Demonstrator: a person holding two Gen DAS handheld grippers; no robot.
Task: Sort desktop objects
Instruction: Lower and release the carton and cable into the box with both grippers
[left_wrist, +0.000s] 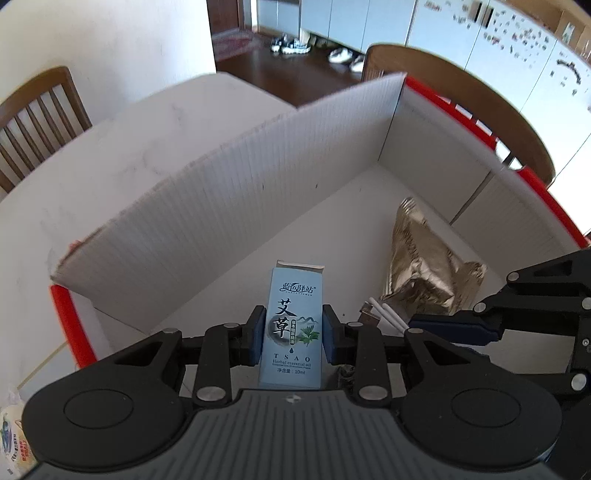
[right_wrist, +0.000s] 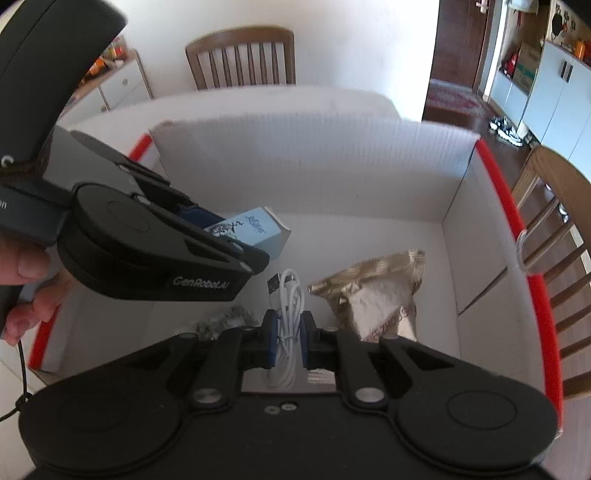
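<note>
My left tool clamps the blue essential-oil carton above the white box; my right tool pinches the coiled white cable beside the gold pouch.

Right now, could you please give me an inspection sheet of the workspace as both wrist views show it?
Surface: white table, mostly bare around the box.
Job's things: oil carton and white cable, both held over the red-edged box.
Clutter: gold pouch and a grey crumpled bit lying in the box.
Grippers: left gripper shut on the carton; right gripper shut on the cable.
Cables: a thin black cord hangs below the hand.
Surroundings: wooden chairs, cabinets, shoes on the floor.
</note>
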